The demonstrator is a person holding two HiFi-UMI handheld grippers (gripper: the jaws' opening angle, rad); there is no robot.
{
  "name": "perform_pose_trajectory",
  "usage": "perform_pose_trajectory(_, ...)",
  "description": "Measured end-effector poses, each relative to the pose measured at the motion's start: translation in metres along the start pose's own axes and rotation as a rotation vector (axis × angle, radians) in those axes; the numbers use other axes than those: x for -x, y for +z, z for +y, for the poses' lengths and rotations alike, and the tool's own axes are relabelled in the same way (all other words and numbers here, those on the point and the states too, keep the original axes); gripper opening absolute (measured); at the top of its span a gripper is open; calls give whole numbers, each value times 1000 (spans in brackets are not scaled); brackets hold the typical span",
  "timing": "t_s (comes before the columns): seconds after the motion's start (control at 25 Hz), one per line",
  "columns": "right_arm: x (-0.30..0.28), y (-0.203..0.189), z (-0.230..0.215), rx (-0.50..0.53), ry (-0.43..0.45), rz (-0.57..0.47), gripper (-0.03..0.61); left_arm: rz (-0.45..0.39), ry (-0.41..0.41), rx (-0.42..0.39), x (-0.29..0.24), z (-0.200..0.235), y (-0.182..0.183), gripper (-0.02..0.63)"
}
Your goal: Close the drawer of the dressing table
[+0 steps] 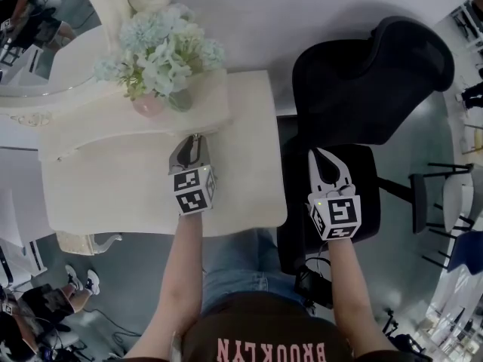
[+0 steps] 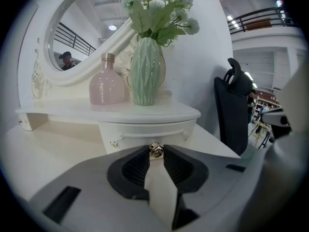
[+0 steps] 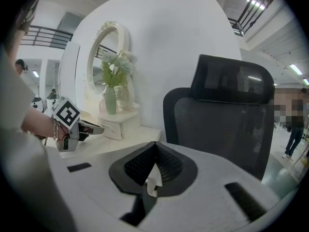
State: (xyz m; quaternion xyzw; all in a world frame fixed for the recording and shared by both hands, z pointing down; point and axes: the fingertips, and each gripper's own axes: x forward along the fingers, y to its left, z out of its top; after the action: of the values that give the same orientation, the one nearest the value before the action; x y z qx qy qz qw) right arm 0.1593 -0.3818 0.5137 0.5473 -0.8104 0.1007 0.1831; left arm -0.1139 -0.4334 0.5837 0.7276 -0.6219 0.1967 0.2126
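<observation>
The cream dressing table (image 1: 113,194) has a small drawer (image 2: 145,132) under its raised shelf. The drawer's metal knob (image 2: 155,150) sits between the tips of my left gripper (image 2: 155,152), which is shut on it. In the head view the left gripper (image 1: 194,143) reaches to the shelf's front edge, and the knob is hidden there. How far the drawer stands out I cannot tell. My right gripper (image 1: 321,157) hangs over the black chair seat, off the table's right edge. Its jaws (image 3: 154,146) are shut with nothing between them.
A green vase of pale flowers (image 2: 145,71) and a pink bottle (image 2: 107,86) stand on the shelf above the drawer, before an oval mirror (image 2: 82,33). A black office chair (image 1: 362,89) stands close to the table's right side. A white wall is behind both.
</observation>
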Motion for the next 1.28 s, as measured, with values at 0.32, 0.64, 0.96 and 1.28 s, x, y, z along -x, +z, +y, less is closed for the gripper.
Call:
perform_pose_trajectory(0.32, -3, -2, -4, -6, -13, 7, -2, 1, -2, -4, -11, 3, 7, 84)
perform_pose_trajectory(0.64, -10, 1, -6, -9, -14, 5, -2, -5, -7, -21, -15, 3, 9, 84)
perform_pose_trajectory(0.96, -11, 7, -2, -3, 2, -5, -2, -1, -53, -18, -16, -6, 9, 164)
perform_pose_trajectory(1.28, 2, 16, 4, 12, 13, -35, -2, -16, -45, -10, 4, -9, 8, 239)
